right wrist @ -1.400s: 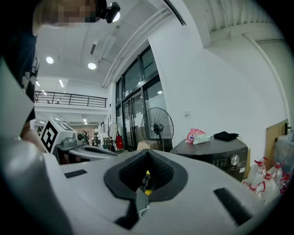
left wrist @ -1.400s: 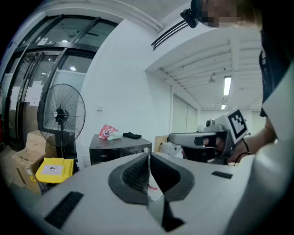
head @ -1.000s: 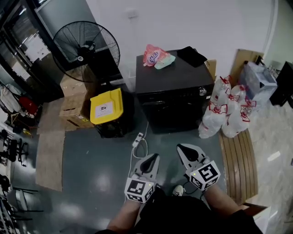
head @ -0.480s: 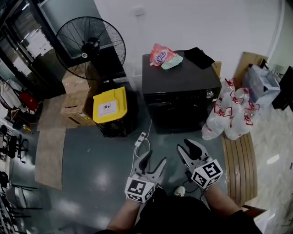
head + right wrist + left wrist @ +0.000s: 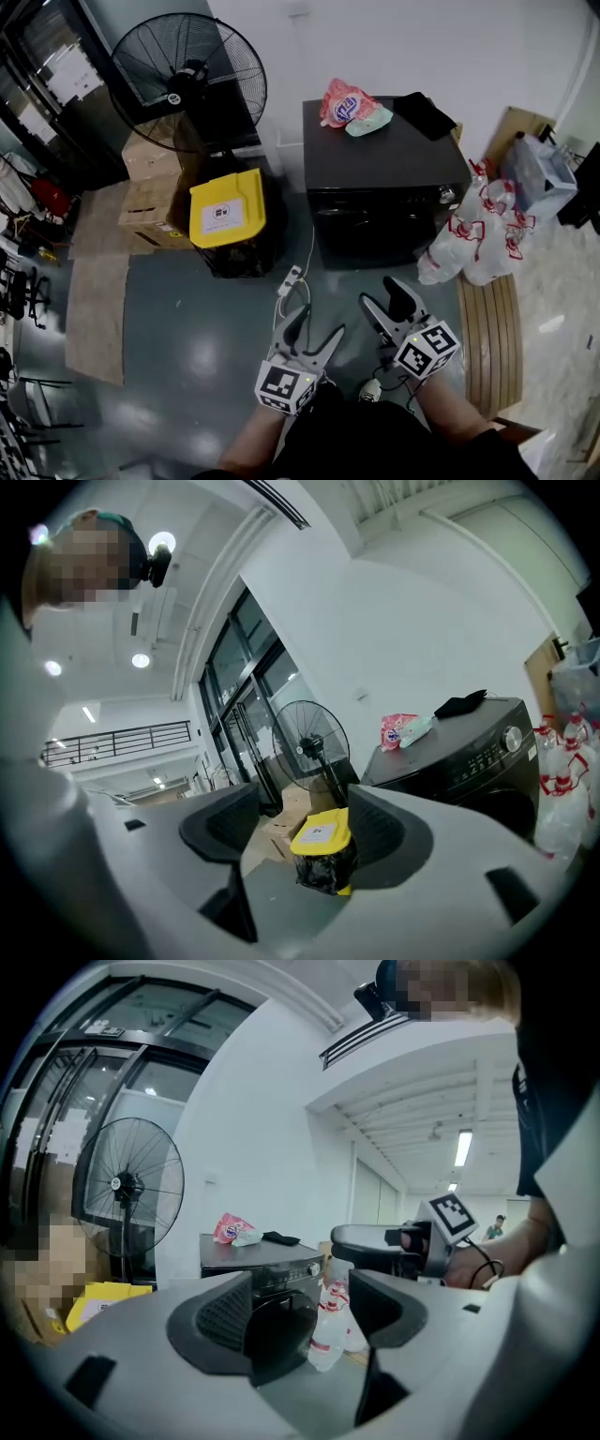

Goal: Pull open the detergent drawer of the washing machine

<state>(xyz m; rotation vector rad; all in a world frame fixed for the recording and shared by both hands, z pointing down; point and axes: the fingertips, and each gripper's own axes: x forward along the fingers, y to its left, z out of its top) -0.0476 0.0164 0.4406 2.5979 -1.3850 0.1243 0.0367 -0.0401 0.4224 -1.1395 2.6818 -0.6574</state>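
Note:
The black washing machine (image 5: 375,164) stands against the white wall, with a silver knob (image 5: 448,195) at the right of its control strip. Its detergent drawer does not stand out from the dark front panel. The machine also shows in the left gripper view (image 5: 272,1274) and in the right gripper view (image 5: 469,747). My left gripper (image 5: 314,330) and right gripper (image 5: 386,305) hover over the floor, well short of the machine's front. Both point toward it. The jaws of both have just been opening, and nothing lies between the left gripper's jaws (image 5: 300,1312) or the right gripper's jaws (image 5: 295,832).
A pink detergent bag (image 5: 345,103) and a black cloth (image 5: 427,114) lie on the machine's top. A yellow-lidded bin (image 5: 225,211), cardboard boxes (image 5: 145,192) and a floor fan (image 5: 187,75) stand to its left. Bagged bottles (image 5: 478,239) and a wooden bench (image 5: 487,328) are at its right. A power strip (image 5: 288,280) lies on the floor.
Both grippers' jaws went from shut to spread apart. Both hands moved forward, and the washing machine now sits closer in the head view.

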